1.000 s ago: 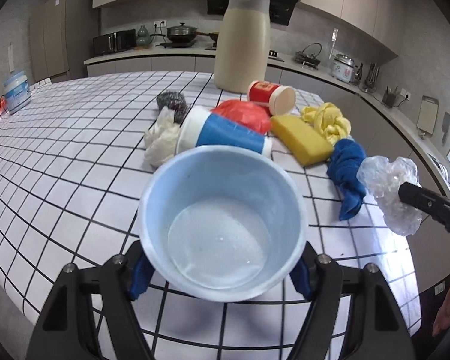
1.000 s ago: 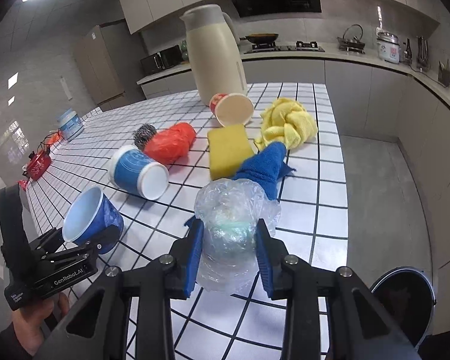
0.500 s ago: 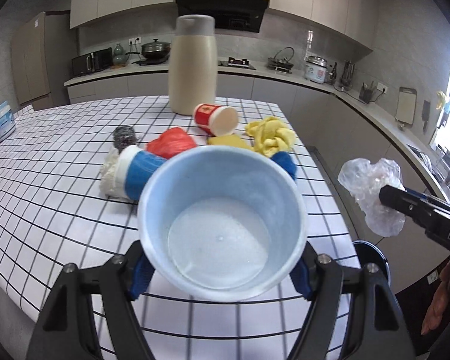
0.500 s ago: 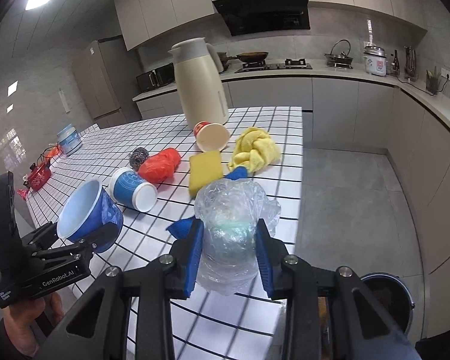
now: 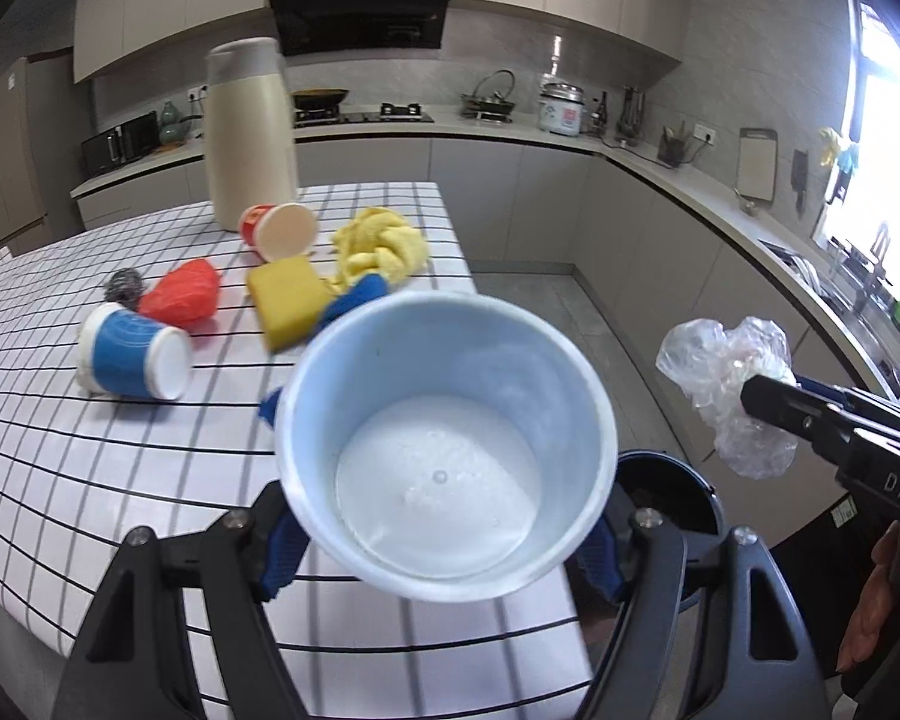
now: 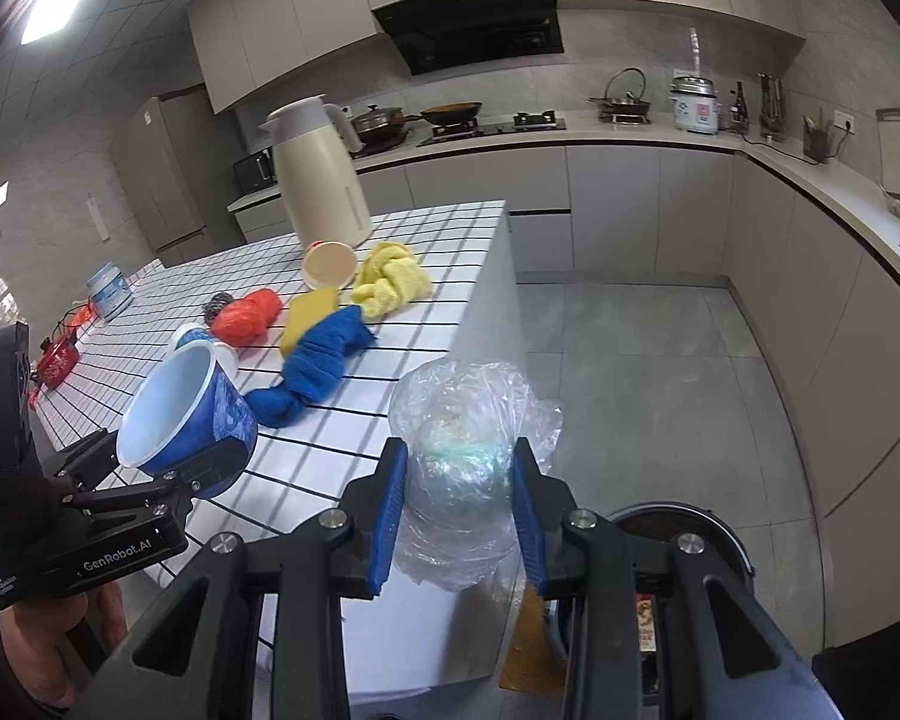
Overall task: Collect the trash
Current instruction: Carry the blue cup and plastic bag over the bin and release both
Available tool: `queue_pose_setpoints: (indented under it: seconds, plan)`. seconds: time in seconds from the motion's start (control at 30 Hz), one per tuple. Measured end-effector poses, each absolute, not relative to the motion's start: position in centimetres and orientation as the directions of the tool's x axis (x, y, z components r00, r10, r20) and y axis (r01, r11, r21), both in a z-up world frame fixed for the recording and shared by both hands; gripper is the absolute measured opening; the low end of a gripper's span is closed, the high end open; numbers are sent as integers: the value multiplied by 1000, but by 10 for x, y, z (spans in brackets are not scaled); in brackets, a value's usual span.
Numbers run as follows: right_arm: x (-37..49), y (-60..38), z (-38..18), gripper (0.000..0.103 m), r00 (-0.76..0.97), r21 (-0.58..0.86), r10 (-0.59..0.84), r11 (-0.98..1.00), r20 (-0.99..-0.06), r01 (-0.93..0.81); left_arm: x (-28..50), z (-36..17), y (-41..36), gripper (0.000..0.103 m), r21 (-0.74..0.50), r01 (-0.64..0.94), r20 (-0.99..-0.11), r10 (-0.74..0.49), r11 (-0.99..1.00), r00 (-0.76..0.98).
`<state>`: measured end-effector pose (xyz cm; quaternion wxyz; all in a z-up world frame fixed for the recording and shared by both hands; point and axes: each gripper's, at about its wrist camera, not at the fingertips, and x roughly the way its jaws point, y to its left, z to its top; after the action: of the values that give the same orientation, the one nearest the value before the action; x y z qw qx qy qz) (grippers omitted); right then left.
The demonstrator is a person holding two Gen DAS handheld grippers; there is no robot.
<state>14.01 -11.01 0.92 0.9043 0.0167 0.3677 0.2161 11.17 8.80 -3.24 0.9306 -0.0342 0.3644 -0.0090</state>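
Left claw (image 5: 444, 546) clamped on the blue paper cup (image 5: 447, 438), pads on opposite sides of the wall, mouth facing back at the camera, cup looks empty. Right claw (image 6: 459, 501) clamped on the crumpled clear plastic bag (image 6: 471, 456), bag bulging above and below the pads. Both loads are in the air off the tabletop (image 6: 426, 324) edge. Key relation: the dark round trash bin (image 6: 708, 525) sits on the floor below and just right of the right claw, rim partly hidden behind that claw's frame; in the left wrist view the bin (image 5: 672, 495) shows below and right of the cup. My read: right hand is nearer the bin, so bag drops first, cup needs more travel to the right. Further back on the tabletop: blue cloth (image 6: 324, 354), yellow sponge (image 6: 309, 312), another blue cup (image 5: 132, 354) on its side, red bag (image 6: 249, 315), yellow cloth (image 6: 390, 279), red cup (image 6: 329, 264) lying over, cream jug (image 6: 321, 174) upright at the far side.
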Motion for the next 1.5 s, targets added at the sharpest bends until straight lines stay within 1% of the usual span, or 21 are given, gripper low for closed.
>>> queue_pose_setpoints:
  seconds: [0.27, 0.47, 0.57, 0.83, 0.93, 1.07, 1.2, 1.27, 1.3, 1.33, 1.37, 1.4, 1.43, 1.47, 1.5]
  plan:
    - [132, -182, 0, 36, 649, 192, 352, 932, -675, -306, 119, -41, 21, 75, -70, 77, -696, -104, 995, 710]
    - [127, -231, -19, 36, 630, 185, 315, 946, -710, -265, 130, -63, -23, 75, -84, 135, -729, -153, 987, 667]
    - [127, -252, -36, 36, 608, 181, 301, 951, -735, -251, 135, -81, -45, 75, -99, 157, -753, -177, 983, 634]
    - [129, -298, -87, 36, 524, 182, 284, 954, -803, -238, 145, -123, -89, 75, -112, 178, -814, -193, 978, 547]
    - [133, -307, -106, 36, 488, 186, 300, 945, -819, -269, 152, -140, -97, 75, -133, 173, -838, -203, 976, 506]
    - [141, -313, -131, 36, 446, 181, 306, 936, -841, -301, 161, -158, -110, 75, -125, 174, -862, -194, 977, 468]
    - [154, -315, -160, 36, 398, 189, 312, 929, -863, -319, 171, -177, -118, 75, -151, 174, -881, -212, 973, 422]
    - [163, -312, -177, 37, 364, 196, 320, 920, -875, -339, 179, -191, -119, 75, -204, 172, -887, -256, 964, 384]
    - [168, -309, -187, 37, 344, 199, 323, 915, -881, -351, 185, -201, -119, 77, -247, 173, -886, -295, 953, 358]
    - [173, -307, -196, 38, 323, 202, 328, 908, -888, -367, 192, -208, -116, 85, -250, 156, -890, -290, 956, 352]
    - [177, -304, -205, 47, 304, 196, 324, 903, -896, -383, 197, -214, -112, 90, -214, 128, -898, -247, 968, 364]
    - [184, -303, -219, 60, 282, 173, 297, 904, -912, -391, 201, -219, -107, 94, -219, 115, -900, -246, 969, 359]
    - [190, -304, -235, 92, 263, 130, 245, 913, -933, -387, 203, -223, -104, 95, -247, 112, -899, -271, 962, 344]
    - [193, -305, -243, 99, 254, 126, 239, 911, -937, -391, 204, -224, -102, 95, -251, 115, -900, -275, 961, 338]
    - [196, -309, -250, 99, 242, 151, 261, 905, -934, -397, 204, -224, -102, 95, -234, 122, -904, -262, 965, 338]
